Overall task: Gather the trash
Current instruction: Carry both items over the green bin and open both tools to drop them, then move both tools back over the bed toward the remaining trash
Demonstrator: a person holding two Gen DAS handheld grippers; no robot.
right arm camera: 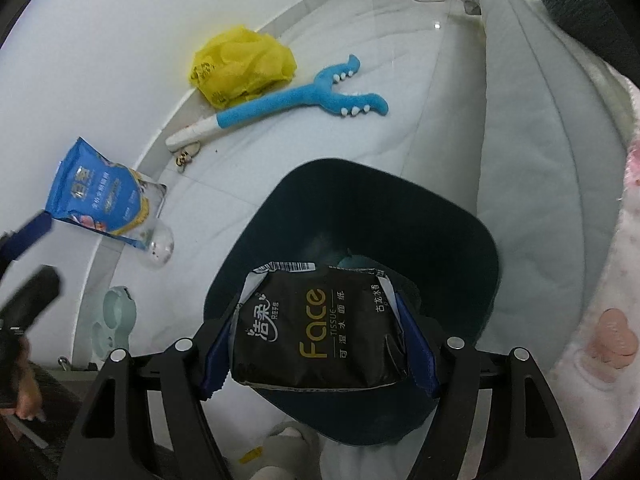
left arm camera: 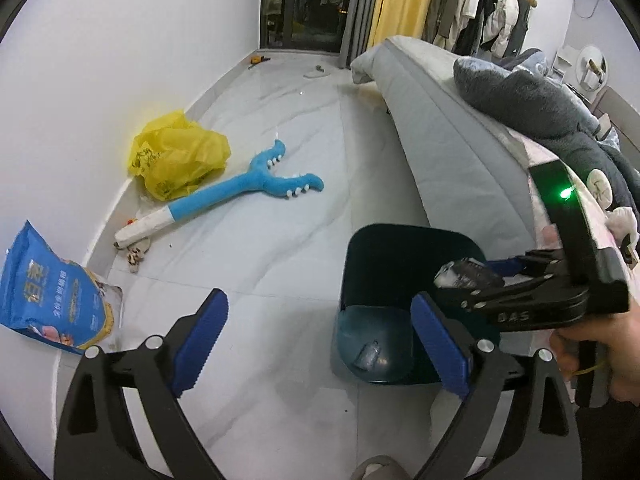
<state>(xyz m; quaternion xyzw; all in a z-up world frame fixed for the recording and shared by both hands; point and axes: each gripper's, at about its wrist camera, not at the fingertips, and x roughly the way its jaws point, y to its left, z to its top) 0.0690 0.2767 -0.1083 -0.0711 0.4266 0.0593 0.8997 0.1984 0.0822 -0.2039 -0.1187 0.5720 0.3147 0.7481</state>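
Black tissue pack (right arm camera: 320,328) clamped in right gripper (right arm camera: 320,340), directly over dark bin (right arm camera: 460,240). Left gripper (left arm camera: 316,344) spread wide, nothing between pads. Blue bag (right arm camera: 100,196) at 9 o'clock by wall, yellow bag (right arm camera: 244,64) approx 11.

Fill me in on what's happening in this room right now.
A person is collecting trash with a handheld gripper in each hand. The right gripper clamps a black tissue wrapper over the dark blue plastic bin, not yet dropped. The left gripper is open and empty beside the bin. A crumpled yellow plastic bag and a blue snack pouch lie on the white floor.
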